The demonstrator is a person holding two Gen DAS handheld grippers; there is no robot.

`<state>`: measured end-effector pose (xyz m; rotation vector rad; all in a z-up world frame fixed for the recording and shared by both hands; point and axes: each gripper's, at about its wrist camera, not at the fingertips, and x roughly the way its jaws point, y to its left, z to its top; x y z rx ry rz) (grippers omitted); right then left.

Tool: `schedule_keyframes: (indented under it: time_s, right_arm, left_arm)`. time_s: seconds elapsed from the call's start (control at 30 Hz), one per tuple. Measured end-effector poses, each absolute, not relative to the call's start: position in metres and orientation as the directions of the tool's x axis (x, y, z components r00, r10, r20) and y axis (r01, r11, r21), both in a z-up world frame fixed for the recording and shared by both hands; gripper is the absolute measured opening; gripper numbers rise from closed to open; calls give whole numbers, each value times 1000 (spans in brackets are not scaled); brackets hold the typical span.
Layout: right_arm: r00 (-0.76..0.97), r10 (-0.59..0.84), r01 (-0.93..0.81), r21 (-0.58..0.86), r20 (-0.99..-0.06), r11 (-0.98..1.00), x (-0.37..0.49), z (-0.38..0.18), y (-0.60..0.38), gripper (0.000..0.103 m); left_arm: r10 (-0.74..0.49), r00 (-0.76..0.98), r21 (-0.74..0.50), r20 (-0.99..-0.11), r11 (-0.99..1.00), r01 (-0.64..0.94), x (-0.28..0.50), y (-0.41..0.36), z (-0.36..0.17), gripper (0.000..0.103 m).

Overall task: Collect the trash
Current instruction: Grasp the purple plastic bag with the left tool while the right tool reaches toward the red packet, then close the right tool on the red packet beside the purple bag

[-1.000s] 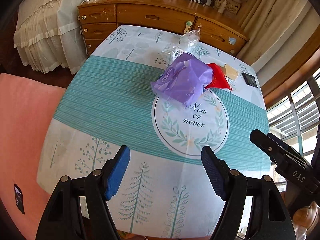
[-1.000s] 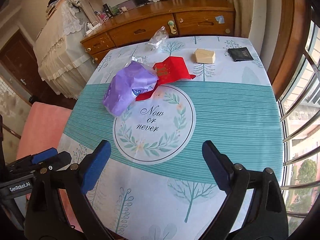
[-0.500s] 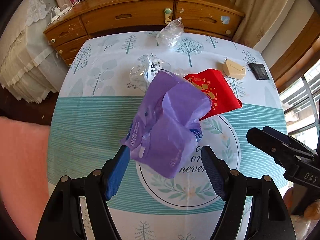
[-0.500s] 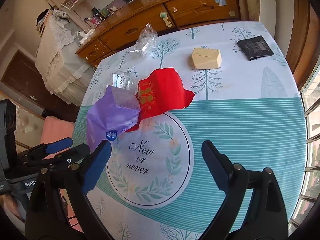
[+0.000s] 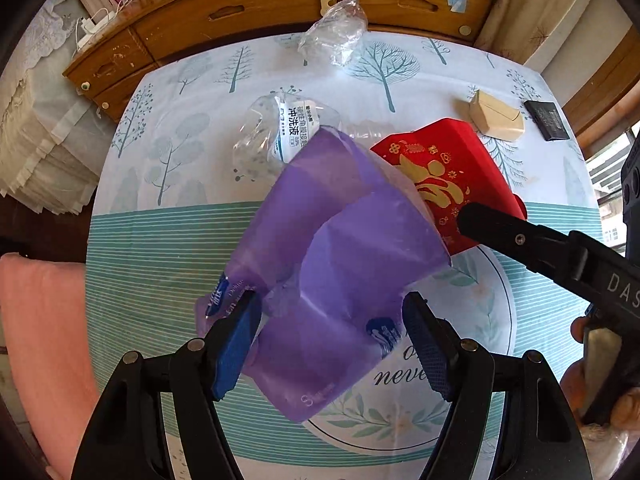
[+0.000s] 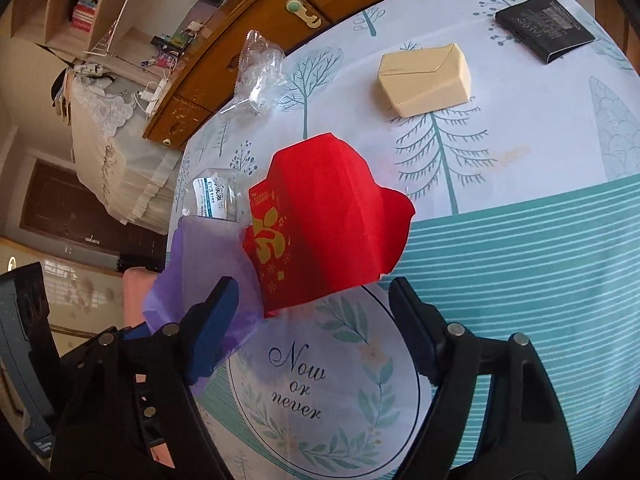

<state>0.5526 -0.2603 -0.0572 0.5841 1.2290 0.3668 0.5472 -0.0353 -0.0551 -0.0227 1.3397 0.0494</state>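
Note:
A crumpled purple plastic bag (image 5: pixel 340 264) lies on the table, and my left gripper (image 5: pixel 332 340) is open with its jaws on either side of the bag's near end. A red gift bag (image 5: pixel 448 176) with gold print lies just behind it to the right. My right gripper (image 6: pixel 312 332) is open right before the red gift bag (image 6: pixel 328 220), with the purple bag (image 6: pixel 208 264) by its left finger. A clear labelled plastic bag (image 5: pixel 276 132) and a clear crumpled wrapper (image 5: pixel 334 36) lie further back. The right gripper's finger (image 5: pixel 520 240) also shows in the left wrist view.
A beige box (image 6: pixel 424 76) and a black wallet-like item (image 6: pixel 544 28) lie at the table's far right. A wooden dresser (image 5: pixel 280 4) stands behind the table (image 5: pixel 160 240). A pink cushion (image 5: pixel 40 340) is at the left. A window railing is at the right.
Both grippers have moved forward over the table. The left one now straddles the purple bag, and the right one has closed in on the red gift bag. Both stay open.

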Motion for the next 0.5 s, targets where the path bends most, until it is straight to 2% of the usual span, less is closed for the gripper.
schedule_keyframes:
  time_s: [0.03, 0.17, 0.2, 0.23, 0.3, 0.4, 0.5]
  right_arm:
    - [309, 569, 53, 611, -762, 790, 555, -60, -258, 68]
    - [316, 588, 77, 638, -744, 766, 564, -68, -251, 58]
    - [320, 591, 78, 642, -741, 763, 565, -69, -249, 47]
    - [322, 592, 77, 644, -739, 761, 567, -71, -246, 37]
    - [327, 601, 72, 654, -729, 753, 567, -71, -244, 28]
    - [345, 599, 50, 651, -723, 757, 563, -66, -242, 18]
    - [360, 597, 25, 647, -717, 762, 552, -56, -246, 11]
  left_arm:
    - [18, 223, 6, -975, 998, -56, 549, -33, -58, 75]
    - [16, 209, -3, -978, 996, -88, 550, -24, -68, 73]
    - [13, 203, -8, -979, 995, -101, 550, -21, -71, 64]
    - [3, 196, -19, -981, 993, -113, 550, -18, -73, 47]
    - [-35, 177, -62, -984, 987, -149, 548, -10, -79, 27]
    - [-67, 195, -105, -978, 977, -188, 538, 0, -80, 11]
    - [-86, 223, -133, -971, 970, -205, 522, 4, -74, 5]
